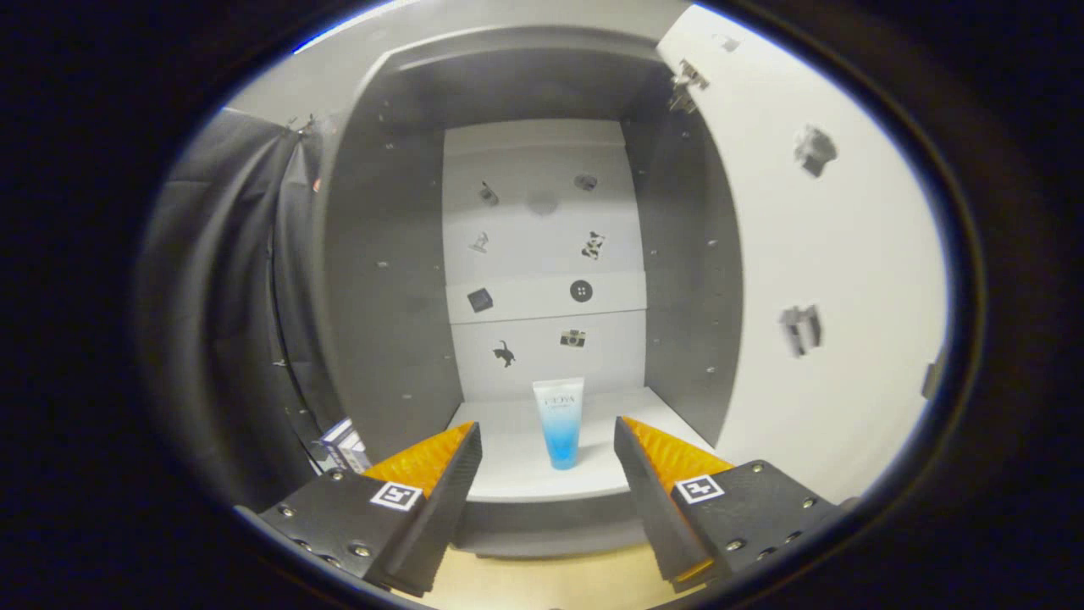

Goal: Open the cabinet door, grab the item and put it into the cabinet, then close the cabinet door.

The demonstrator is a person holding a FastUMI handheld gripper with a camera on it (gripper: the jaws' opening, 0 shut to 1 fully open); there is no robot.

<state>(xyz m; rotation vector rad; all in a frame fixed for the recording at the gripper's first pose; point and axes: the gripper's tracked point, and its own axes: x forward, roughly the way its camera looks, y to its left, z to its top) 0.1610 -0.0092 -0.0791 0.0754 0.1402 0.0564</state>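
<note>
Cabinet (542, 254) dead ahead of my gripper (548, 457), door (830, 280) swung wide open to the right, hinge side at the cabinet's right wall, a hinge visible near the top of it. Interior is a tall bay with a pale back panel dotted with small stickers; one white shelf (508, 474) at the bottom. Tube (559, 421) stands on that shelf, upright on its cap, long axis vertical, about mid-width and closer to the shelf's front edge than to the back panel. It sits straight ahead of me, beyond the fingertips and centred in the gap between them, not touching either. Fingers spread wide, holding nothing. So I read the item as already placed inside, and the door as the next target: it lies to my right, well apart from the tube. A small box (343, 442) sits outside the cabinet, low by its left wall, irrelevant to the swing. Main risk: clipping the shelf's front edge when moving out.
</note>
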